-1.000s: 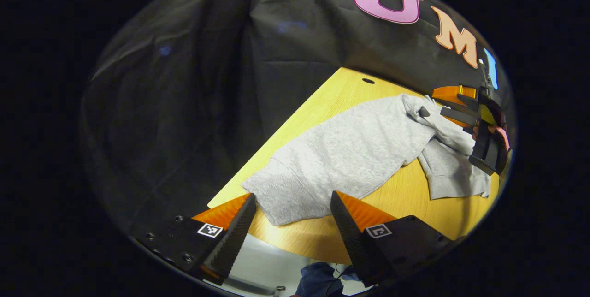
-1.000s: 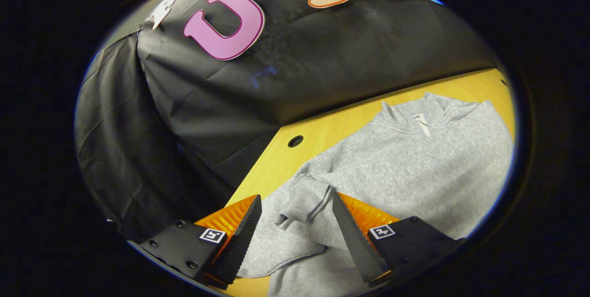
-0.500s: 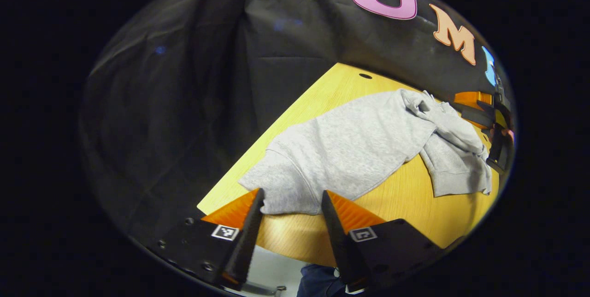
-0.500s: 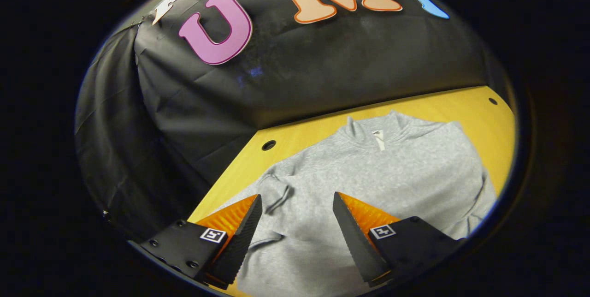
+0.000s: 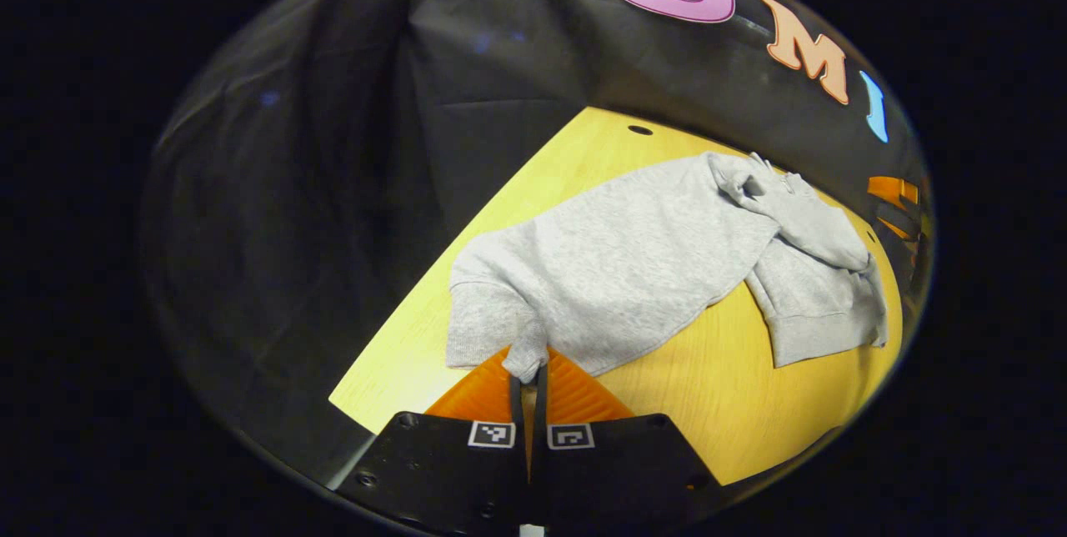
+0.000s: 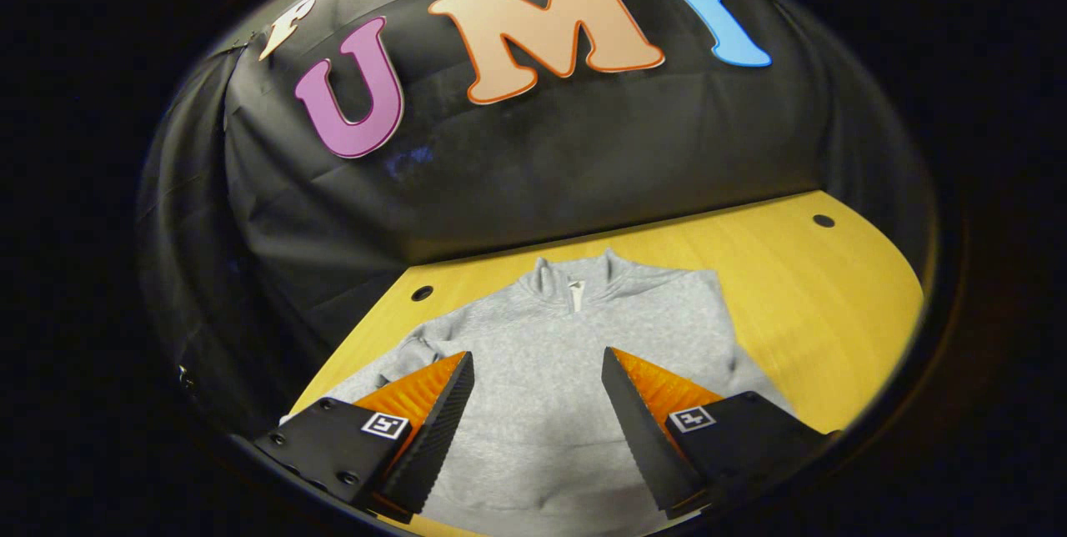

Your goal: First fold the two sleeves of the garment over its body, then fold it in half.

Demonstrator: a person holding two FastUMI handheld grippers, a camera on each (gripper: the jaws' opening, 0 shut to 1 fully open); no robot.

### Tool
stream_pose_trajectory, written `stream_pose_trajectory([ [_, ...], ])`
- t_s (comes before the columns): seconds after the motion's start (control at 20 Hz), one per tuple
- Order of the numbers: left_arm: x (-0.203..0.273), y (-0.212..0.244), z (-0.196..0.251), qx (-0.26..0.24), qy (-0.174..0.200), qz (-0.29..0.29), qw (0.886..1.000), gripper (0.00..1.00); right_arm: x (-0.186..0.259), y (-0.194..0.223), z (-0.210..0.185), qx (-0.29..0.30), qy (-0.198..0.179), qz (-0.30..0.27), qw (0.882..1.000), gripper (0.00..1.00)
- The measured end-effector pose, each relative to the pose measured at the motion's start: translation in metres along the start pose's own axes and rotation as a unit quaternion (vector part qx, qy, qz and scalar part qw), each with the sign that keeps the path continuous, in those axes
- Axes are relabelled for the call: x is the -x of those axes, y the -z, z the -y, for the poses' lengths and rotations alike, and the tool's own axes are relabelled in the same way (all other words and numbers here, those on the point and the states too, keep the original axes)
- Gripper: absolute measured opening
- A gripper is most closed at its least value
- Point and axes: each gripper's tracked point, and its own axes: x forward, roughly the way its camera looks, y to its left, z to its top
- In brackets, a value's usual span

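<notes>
Pinching a bunched corner of the grey sweatshirt (image 5: 633, 262) between its two fingers, the left gripper (image 5: 527, 378) was closed on the cloth near the front edge of the wooden table (image 5: 733, 404). From there the garment spread away across the table, with one sleeve (image 5: 821, 303) lying folded near its far end. The right gripper (image 6: 537, 391) had its fingers spread wide apart and held nothing; it hung over the body of the sweatshirt, whose collar (image 6: 575, 278) pointed toward the black cloth wall (image 6: 517, 153).
</notes>
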Motion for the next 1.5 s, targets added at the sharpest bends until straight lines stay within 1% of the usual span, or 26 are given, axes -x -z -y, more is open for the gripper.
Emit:
stream_pose_trajectory([
  [0.15,-0.003,-0.023,0.018,0.003,0.025,0.004,1.000,0.00,0.022,-0.015,0.034,0.000,0.028,0.018,0.999,0.97],
  [0.2,-0.003,-0.036,0.030,0.001,0.039,0.009,0.999,0.00,0.031,-0.020,0.045,-0.001,0.038,0.024,0.999,0.92],
  [0.25,-0.003,-0.046,0.042,-0.002,0.052,0.013,0.999,0.00,0.038,-0.023,0.058,-0.004,0.048,0.028,0.998,0.97],
  [0.3,-0.004,-0.059,0.057,-0.007,0.068,0.019,0.998,0.00,0.047,-0.028,0.070,-0.007,0.058,0.033,0.998,0.97],
  [0.35,-0.005,-0.071,0.075,-0.013,0.086,0.025,0.996,0.00,0.059,-0.033,0.083,-0.011,0.069,0.039,0.997,0.93],
  [0.4,-0.004,-0.085,0.096,-0.021,0.107,0.032,0.994,0.00,0.071,-0.038,0.099,-0.014,0.080,0.047,0.996,0.97],
  [0.45,-0.002,-0.097,0.116,-0.031,0.126,0.039,0.991,0.00,0.085,-0.044,0.114,-0.017,0.092,0.055,0.994,0.93],
  [0.5,-0.002,-0.110,0.140,-0.045,0.143,0.046,0.988,0.00,0.099,-0.047,0.131,-0.022,0.107,0.062,0.992,0.97],
  [0.6,0.002,-0.131,0.189,-0.065,0.180,0.061,0.980,0.00,0.125,-0.053,0.156,-0.033,0.126,0.074,0.989,0.97],
  [0.75,0.016,-0.150,0.274,-0.082,0.248,0.073,0.963,0.00,0.160,-0.052,0.193,-0.044,0.155,0.083,0.983,0.97],
  [0.8,0.024,-0.154,0.303,-0.087,0.271,0.077,0.955,0.00,0.170,-0.053,0.204,-0.047,0.162,0.088,0.982,0.92],
  [0.85,0.029,-0.158,0.331,-0.096,0.293,0.083,0.948,0.00,0.179,-0.053,0.212,-0.049,0.168,0.091,0.980,0.97],
  [0.95,0.042,-0.163,0.381,-0.116,0.327,0.093,0.933,0.00,0.195,-0.047,0.231,-0.062,0.178,0.094,0.978,0.97],
  [1.1,0.060,-0.166,0.453,-0.157,0.365,0.110,0.911,0.00,0.215,-0.033,0.259,-0.079,0.187,0.095,0.974,0.97],
  [1.25,0.074,-0.167,0.518,-0.188,0.397,0.126,0.889,0.00,0.225,-0.024,0.271,-0.084,0.189,0.090,0.974,0.97],
  [1.3,0.078,-0.165,0.539,-0.195,0.407,0.129,0.883,0.00,0.226,-0.021,0.273,-0.085,0.187,0.086,0.975,0.92],
  [1.35,0.082,-0.165,0.560,-0.201,0.418,0.133,0.876,0.00,0.227,-0.018,0.273,-0.085,0.184,0.083,0.976,0.92],
  [1.45,0.086,-0.163,0.599,-0.213,0.432,0.139,0.865,0.02,0.225,-0.015,0.274,-0.085,0.176,0.078,0.978,0.92],
  [1.5,0.086,-0.156,0.616,-0.219,0.437,0.139,0.861,0.00,0.223,-0.015,0.273,-0.085,0.172,0.076,0.979,0.92],
])
